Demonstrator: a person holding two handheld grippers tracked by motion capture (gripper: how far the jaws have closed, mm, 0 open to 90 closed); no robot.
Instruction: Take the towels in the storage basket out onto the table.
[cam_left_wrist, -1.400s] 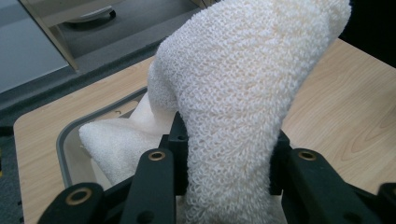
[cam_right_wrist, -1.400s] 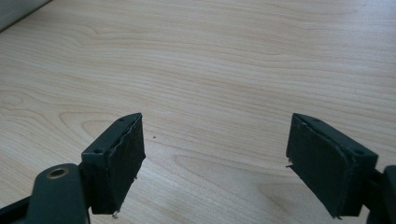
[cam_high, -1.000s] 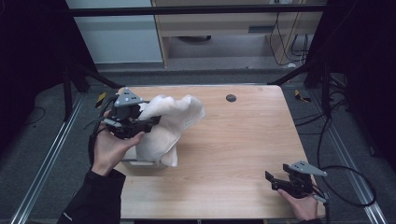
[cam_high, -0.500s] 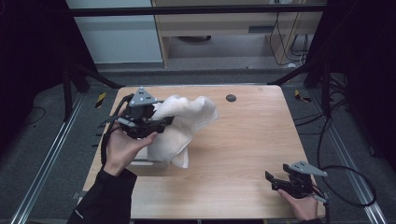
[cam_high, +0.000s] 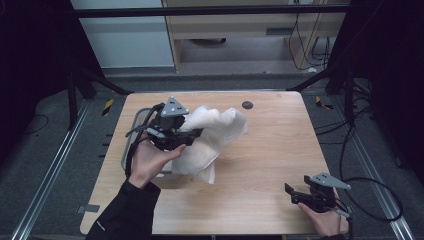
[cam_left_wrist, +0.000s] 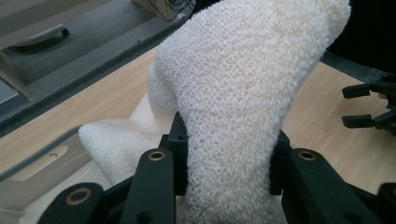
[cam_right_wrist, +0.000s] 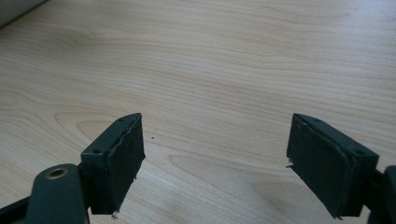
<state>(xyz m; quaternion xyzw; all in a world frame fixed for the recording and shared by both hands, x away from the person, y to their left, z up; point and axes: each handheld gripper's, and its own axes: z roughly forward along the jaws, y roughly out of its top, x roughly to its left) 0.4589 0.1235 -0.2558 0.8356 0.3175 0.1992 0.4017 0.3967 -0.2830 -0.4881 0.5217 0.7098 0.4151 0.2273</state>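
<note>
Pale wooden worktop (cam_high: 260, 165): white terry towel (cam_high: 215, 135) is clamped in left hand-held gripper (cam_high: 192, 136), lifted from grey tray (cam_high: 131, 131). Right hand-held gripper (cam_high: 292, 192) is held open, empty. Next, probably towel spread flat.

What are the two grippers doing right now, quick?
Left gripper: closed on the white towel, holding it above the table.
Right gripper: open, holding nothing, over bare wood.
</note>
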